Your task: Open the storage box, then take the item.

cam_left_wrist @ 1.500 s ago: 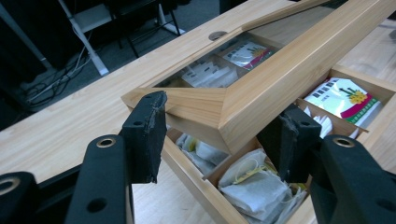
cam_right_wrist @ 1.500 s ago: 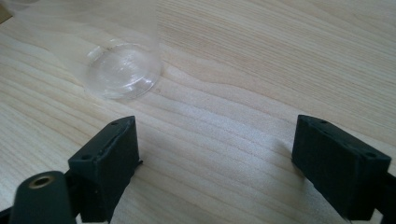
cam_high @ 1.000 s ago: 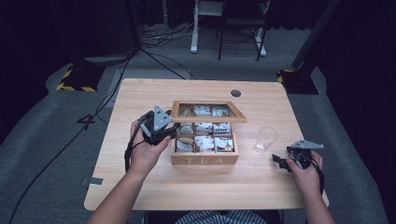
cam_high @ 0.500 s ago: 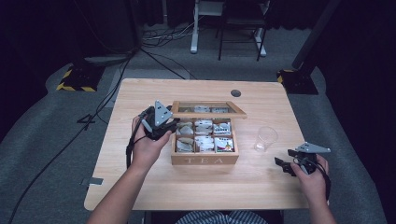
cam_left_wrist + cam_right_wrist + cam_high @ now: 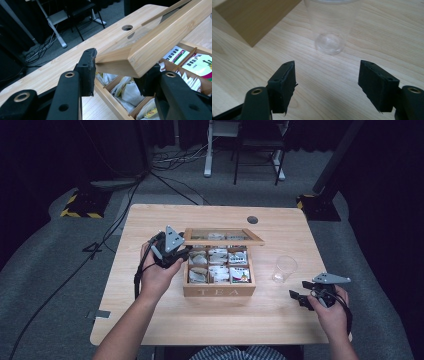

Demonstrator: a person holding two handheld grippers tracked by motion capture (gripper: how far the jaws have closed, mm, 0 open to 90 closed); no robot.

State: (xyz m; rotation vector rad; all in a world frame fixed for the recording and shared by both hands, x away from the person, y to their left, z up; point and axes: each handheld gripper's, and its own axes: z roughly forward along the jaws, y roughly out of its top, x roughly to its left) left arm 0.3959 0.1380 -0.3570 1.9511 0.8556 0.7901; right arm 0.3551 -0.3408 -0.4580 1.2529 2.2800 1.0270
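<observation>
Left gripper view: left gripper (image 5: 113, 75) clamped on lid (image 5: 155, 45) corner, frame centre; right gripper (image 5: 325, 85) wide, cup (image 5: 331, 25) dead ahead, upper centre.

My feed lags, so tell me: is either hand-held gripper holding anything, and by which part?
Left hand-held gripper straddles the tea box lid at its corner; grip uncertain. Right hand-held gripper holds nothing.

You are seated in a studio-like lab or test room, not a home. The pale wooden desk (image 5: 165, 325) with a round cable hole (image 5: 252, 219) stands on grey carpet (image 5: 55, 270) against black-curtained darkness. Yellow-and-black hazard-striped stand bases (image 5: 77, 213) sit beside it, black cables (image 5: 165, 180) trail across the floor, and white metal desk legs (image 5: 207, 150) stand beyond.
</observation>
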